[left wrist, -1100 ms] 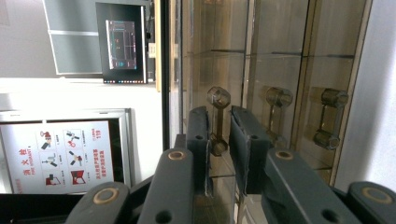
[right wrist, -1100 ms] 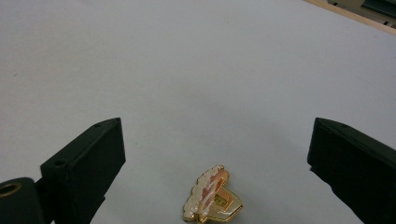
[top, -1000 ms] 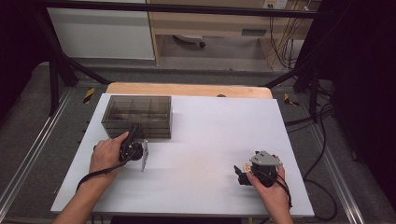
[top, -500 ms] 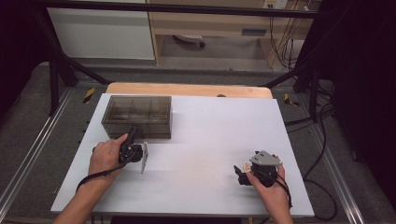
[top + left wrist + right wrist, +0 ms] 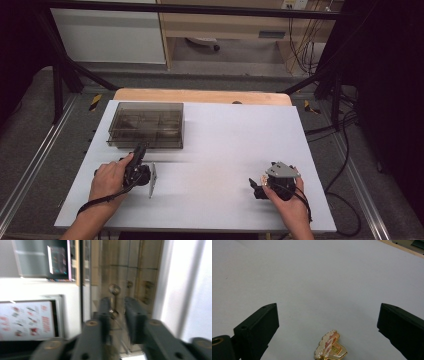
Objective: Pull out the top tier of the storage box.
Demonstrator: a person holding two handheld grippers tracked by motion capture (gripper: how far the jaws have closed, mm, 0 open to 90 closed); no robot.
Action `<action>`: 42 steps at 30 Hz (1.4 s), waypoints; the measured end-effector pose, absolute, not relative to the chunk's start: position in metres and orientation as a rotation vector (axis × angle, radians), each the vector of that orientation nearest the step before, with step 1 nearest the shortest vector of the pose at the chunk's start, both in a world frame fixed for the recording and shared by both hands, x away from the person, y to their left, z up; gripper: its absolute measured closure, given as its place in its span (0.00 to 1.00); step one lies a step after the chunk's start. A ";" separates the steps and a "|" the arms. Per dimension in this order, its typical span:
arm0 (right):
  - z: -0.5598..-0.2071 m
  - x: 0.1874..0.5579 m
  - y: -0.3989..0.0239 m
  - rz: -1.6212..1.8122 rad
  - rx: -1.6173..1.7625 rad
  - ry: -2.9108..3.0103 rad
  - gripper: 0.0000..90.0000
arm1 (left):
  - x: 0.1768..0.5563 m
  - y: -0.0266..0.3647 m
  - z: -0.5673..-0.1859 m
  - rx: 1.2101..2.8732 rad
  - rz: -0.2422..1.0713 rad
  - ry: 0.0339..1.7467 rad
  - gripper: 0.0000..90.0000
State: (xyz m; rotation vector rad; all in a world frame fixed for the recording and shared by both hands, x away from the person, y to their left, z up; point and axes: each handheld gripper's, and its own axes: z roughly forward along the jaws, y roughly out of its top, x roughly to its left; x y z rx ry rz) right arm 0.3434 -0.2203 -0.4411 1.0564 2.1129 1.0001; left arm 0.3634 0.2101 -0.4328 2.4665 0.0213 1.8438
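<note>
Left hand low on the table, left gripper angled at the smoky drawer box, jaws just easing apart around its knob; right gripper resting spread wide, gold trinket lying loose between.

Worktop: compartmented storage box at the far left, near the back edge. Left claw just in front of the box's near wall, pointing toward it; in the left gripper view its jaws stand close to a small knob on the box front. Right claw at the near right, well apart from the box. A small enamel pin lies flat on the worktop between the right claw's jaws, touching neither. Floor rails run along both sides of the worktop.
</note>
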 end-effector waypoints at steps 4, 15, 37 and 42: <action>-0.441 0.343 -0.221 1.007 1.057 2.109 0.05 | 0.359 0.211 -0.424 2.442 1.776 0.088 0.58; -0.440 0.342 -0.218 1.003 1.042 2.113 0.05 | 0.362 0.214 -0.414 2.348 1.327 0.308 0.41; -0.440 0.342 -0.213 1.023 1.001 2.135 0.04 | 0.368 0.219 -0.391 2.158 0.926 0.452 0.18; -0.439 0.341 -0.213 1.036 1.002 2.129 0.04 | 0.368 0.216 -0.389 2.153 0.866 0.457 0.16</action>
